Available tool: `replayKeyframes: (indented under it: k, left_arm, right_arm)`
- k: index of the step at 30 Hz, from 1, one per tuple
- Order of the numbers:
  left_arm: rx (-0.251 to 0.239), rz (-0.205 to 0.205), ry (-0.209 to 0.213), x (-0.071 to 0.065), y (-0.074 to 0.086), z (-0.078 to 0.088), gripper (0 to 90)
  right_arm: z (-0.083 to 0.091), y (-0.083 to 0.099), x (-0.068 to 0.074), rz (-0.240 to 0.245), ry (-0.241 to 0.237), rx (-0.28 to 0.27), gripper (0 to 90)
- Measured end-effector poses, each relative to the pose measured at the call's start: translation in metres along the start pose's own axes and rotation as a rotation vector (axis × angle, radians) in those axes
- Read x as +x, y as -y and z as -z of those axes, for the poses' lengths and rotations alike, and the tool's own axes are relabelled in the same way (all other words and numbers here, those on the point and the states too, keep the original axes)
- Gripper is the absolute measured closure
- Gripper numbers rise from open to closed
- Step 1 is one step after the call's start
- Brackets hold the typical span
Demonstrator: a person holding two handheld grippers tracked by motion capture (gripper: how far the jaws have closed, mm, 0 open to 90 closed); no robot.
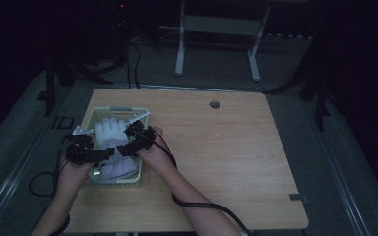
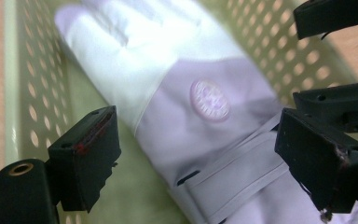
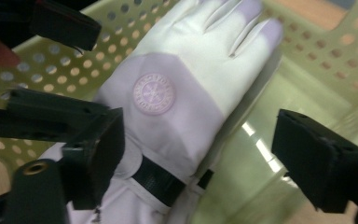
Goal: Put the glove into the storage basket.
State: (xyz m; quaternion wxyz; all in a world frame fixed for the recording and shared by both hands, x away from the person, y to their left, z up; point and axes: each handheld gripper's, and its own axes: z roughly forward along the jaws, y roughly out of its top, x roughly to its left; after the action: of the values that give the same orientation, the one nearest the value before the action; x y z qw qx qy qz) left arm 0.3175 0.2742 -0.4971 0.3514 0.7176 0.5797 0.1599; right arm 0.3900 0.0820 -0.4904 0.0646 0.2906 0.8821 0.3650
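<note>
A white and pale lilac glove with a round badge lies flat in a pale green perforated basket on the left of the wooden table. My left gripper hangs over the glove's cuff. In the left gripper view, my left gripper is open, its jaws standing either side of the glove without pressing it. My right gripper comes in from the basket's right side. In the right gripper view, my right gripper is open above the strap end of the glove.
The basket's holed walls close in around both grippers. The right gripper's jaws stand close beside my left gripper. A round cable hole sits at the table's far edge. Cables trail off the near edge.
</note>
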Motion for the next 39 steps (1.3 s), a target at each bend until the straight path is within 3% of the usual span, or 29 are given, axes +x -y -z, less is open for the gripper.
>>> replayKeyframes:
  k: [2,3,5,6,10,13,24,25,39]
  left_arm:
    - [-0.011,-0.002,-0.003,-0.001,0.0,0.001,14.2]
    - [-0.028,0.002,-0.003,-0.002,0.001,0.004,14.2]
    - [-0.047,0.011,0.041,-0.006,0.001,0.007,14.3]
    - [-0.047,0.011,0.041,-0.006,0.001,0.007,14.2]
    - [-0.06,-0.018,0.062,-0.017,0.002,0.009,14.2]
    - [-0.069,-0.056,0.078,-0.032,0.001,0.011,14.3]
    - [-0.107,-0.113,0.156,-0.069,-0.001,0.015,14.2]
    - [-0.119,-0.15,0.144,-0.079,-0.001,0.016,14.2]
    - [-0.135,-0.249,0.304,-0.142,-0.003,0.017,14.2]
  right_arm:
    - [0.004,0.001,-0.002,0.001,0.012,-0.019,16.5]
    - [0.011,0.001,-0.006,-0.023,0.0,-0.044,16.5]
    - [0.016,0.001,-0.008,-0.02,0.007,-0.051,16.6]
    - [0.019,0.0,-0.009,-0.016,0.004,-0.051,16.6]
    - [0.027,0.002,-0.012,-0.001,0.018,-0.051,16.5]
    - [0.036,0.009,-0.02,-0.013,0.018,-0.057,16.5]
    - [0.066,0.028,-0.036,-0.007,0.047,-0.076,16.5]
    - [0.068,0.029,-0.038,-0.005,0.05,-0.076,16.5]
    - [0.103,0.068,-0.061,-0.017,0.085,-0.093,15.4]
